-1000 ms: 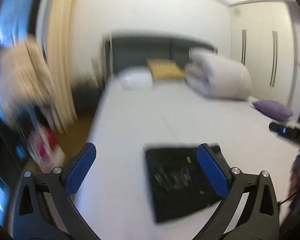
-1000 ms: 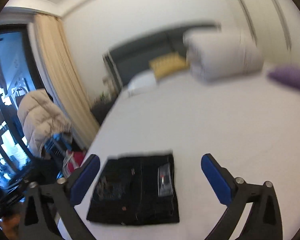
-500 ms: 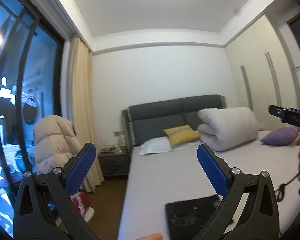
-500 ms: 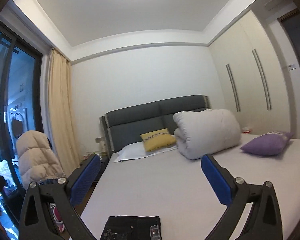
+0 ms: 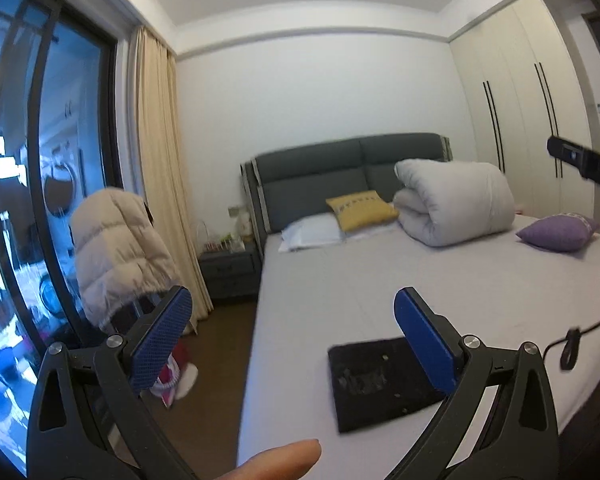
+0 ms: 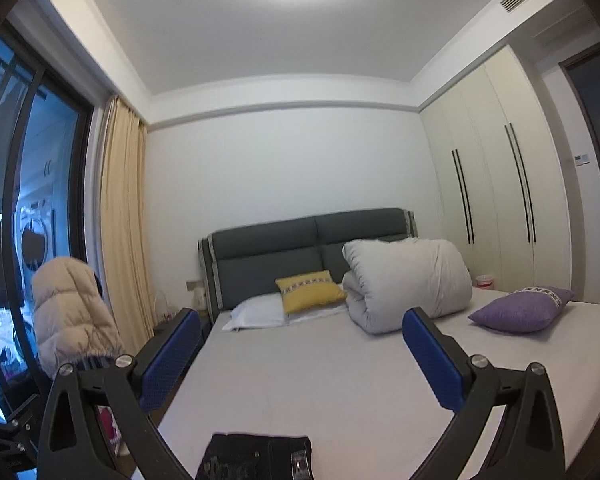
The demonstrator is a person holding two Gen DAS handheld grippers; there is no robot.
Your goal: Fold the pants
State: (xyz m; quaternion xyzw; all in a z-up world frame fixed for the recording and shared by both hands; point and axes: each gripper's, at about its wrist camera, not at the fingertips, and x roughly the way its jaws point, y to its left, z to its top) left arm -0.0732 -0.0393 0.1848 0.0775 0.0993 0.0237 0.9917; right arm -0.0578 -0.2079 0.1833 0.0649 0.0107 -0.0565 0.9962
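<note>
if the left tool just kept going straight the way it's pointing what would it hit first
Probably the bed. The left tool is open and empty, pointing along the mattress toward the headboard, with the folded pants lower right of its line. Depth is hard to judge.

The folded black pants (image 5: 380, 382) lie on the white bed (image 5: 440, 280) at lower centre. Above them, the rolled white duvet (image 5: 456, 200) sits right of the yellow cushion (image 5: 360, 210); the purple pillow (image 5: 556, 233) lies far right.
</note>
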